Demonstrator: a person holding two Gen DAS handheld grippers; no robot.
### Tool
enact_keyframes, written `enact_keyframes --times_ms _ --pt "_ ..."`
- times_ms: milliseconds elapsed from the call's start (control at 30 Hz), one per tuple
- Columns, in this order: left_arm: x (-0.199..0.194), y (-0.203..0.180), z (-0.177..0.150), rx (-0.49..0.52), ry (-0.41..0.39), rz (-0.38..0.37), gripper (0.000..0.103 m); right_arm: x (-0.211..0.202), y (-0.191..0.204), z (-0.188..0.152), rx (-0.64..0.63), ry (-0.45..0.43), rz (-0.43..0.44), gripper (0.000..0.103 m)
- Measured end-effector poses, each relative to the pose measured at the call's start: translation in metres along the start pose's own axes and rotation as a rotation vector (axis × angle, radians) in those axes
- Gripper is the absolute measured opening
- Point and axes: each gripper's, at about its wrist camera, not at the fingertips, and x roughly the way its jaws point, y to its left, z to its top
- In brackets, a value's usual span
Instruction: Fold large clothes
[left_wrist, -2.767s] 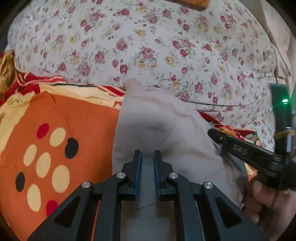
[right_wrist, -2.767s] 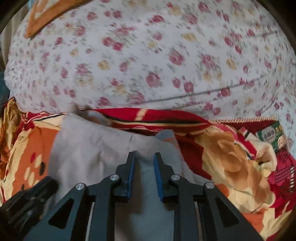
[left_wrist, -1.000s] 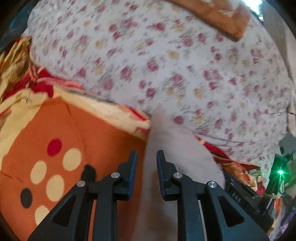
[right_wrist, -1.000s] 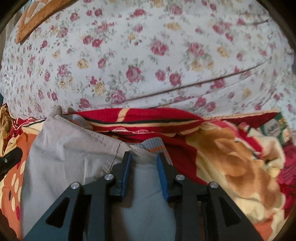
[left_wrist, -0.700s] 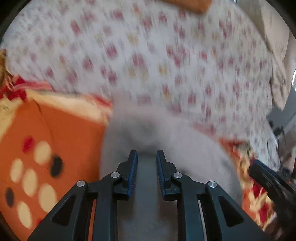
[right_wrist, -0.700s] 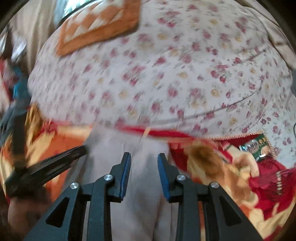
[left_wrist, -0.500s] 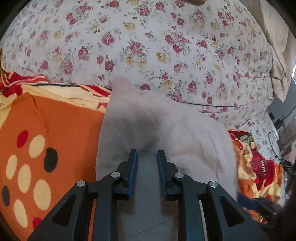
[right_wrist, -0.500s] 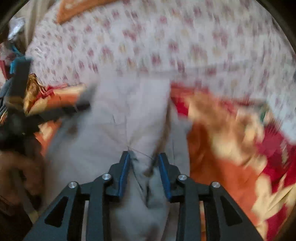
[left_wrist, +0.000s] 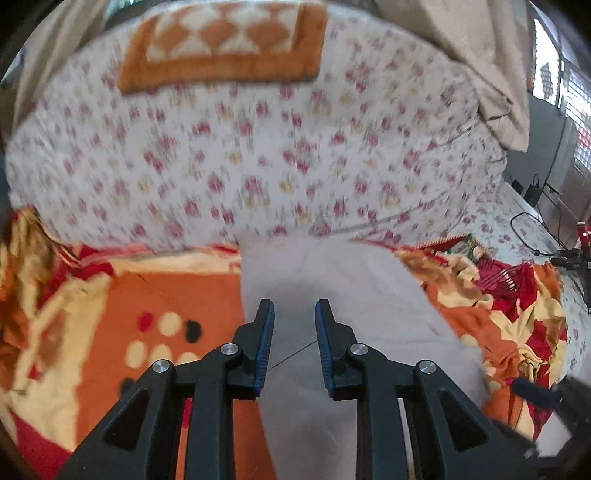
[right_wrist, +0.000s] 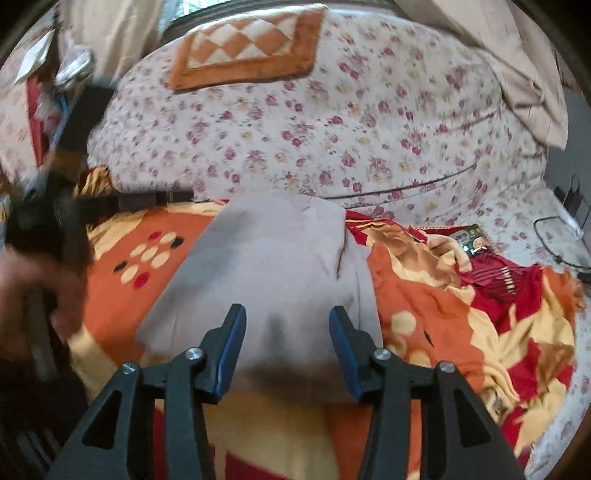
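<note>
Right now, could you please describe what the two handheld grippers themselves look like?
Both match: the left gripper and right gripper have matte black angular linkage arms with triangular cut-outs, silver round pivot screws and ribbed blue pads lining the inner faces of the fingers. No cables or sleeves show.

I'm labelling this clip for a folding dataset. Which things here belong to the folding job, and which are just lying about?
Job:
- grey garment, lying on the orange blanket
- left gripper, right gripper, both open above it

Lying about:
- floral bedding
- orange checked cushion
- cables
</note>
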Motion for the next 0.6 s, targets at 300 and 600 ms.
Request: enact_keyframes --times_ms 300,600 --pt "-0.037 -0.009 -0.009 0.075 -0.046 0.070 0.019 -0.057 -0.035 -0.019 0.041 -0.037 -0.055 0.069" --pt "-0.012 0.016 -0.042 -0.042 0.059 -0.032 0.029 -0.043 -0.064 -0.011 0.046 0.011 -0.189 0.083"
